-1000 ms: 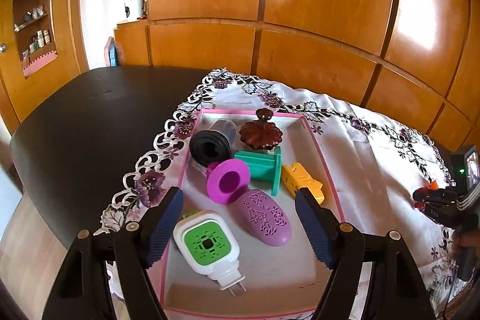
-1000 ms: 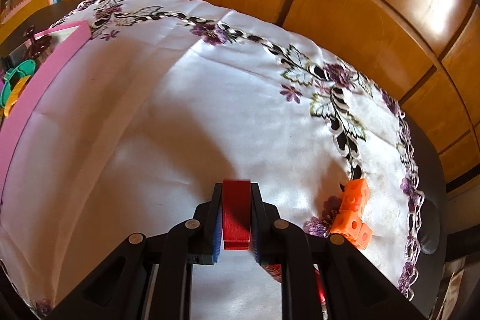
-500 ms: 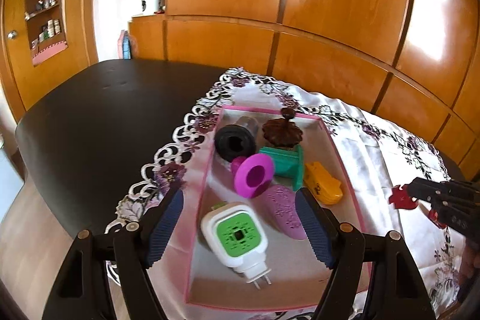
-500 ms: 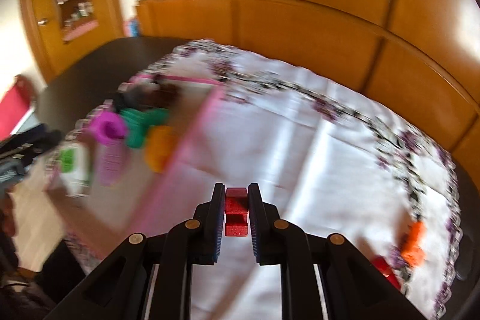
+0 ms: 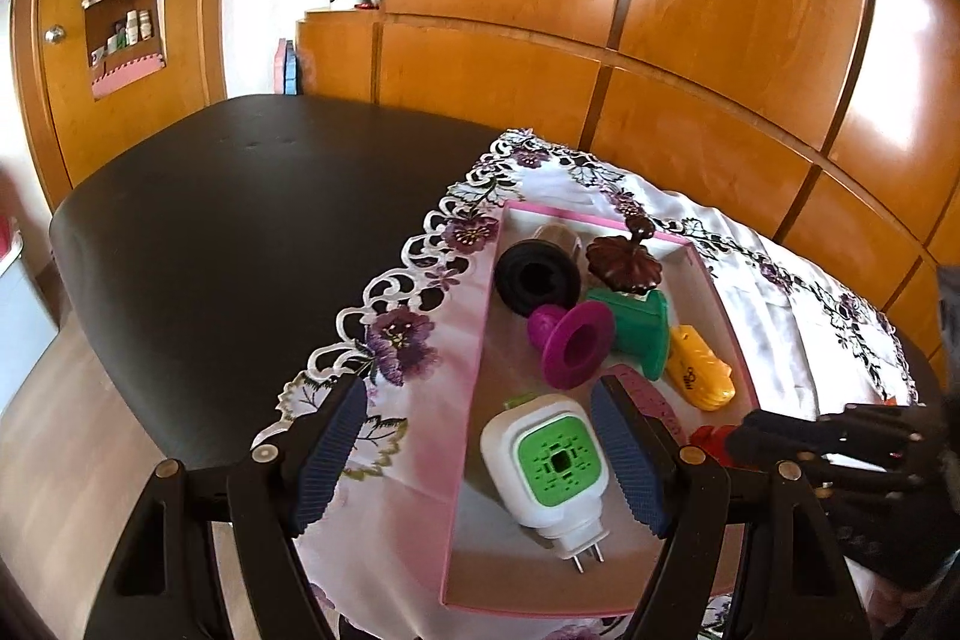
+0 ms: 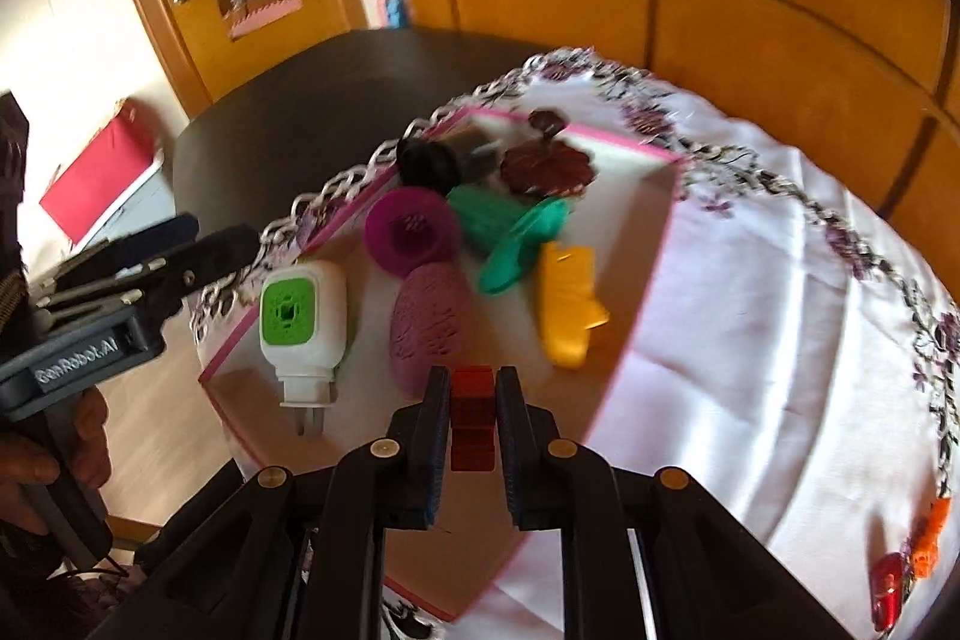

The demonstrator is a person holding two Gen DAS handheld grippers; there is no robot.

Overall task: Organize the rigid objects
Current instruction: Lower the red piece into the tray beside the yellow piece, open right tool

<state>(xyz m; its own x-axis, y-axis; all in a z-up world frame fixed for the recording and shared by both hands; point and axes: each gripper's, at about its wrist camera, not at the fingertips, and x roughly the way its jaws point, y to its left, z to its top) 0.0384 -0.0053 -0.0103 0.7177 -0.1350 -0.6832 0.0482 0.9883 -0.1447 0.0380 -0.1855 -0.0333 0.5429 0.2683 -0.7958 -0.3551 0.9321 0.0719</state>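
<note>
My right gripper (image 6: 473,381) is shut on a small red brick (image 6: 473,418) and hovers over the near end of the pink-rimmed tray (image 6: 654,274). In the tray lie a white and green plug-in device (image 6: 300,316), a purple oval (image 6: 429,322), a magenta funnel (image 5: 576,340), a green spool (image 5: 636,334), a yellow piece (image 5: 699,370), a black cylinder (image 5: 537,280) and a brown lid (image 5: 624,265). My left gripper (image 5: 480,391) stands open above the tray's left rim (image 5: 477,400), holding nothing. The right gripper (image 5: 741,439) enters the left wrist view from the right.
The tray rests on a white embroidered cloth (image 6: 780,310) over a black table (image 5: 240,220). Orange bricks (image 6: 927,538) and a red object (image 6: 888,586) lie on the cloth's far right. Wooden cabinets (image 5: 660,10) back the table. A person's hand (image 6: 36,460) holds the left gripper.
My right gripper has swung left with the red brick, from the cloth beside the orange bricks to above the tray. My left gripper has drifted left, still open.
</note>
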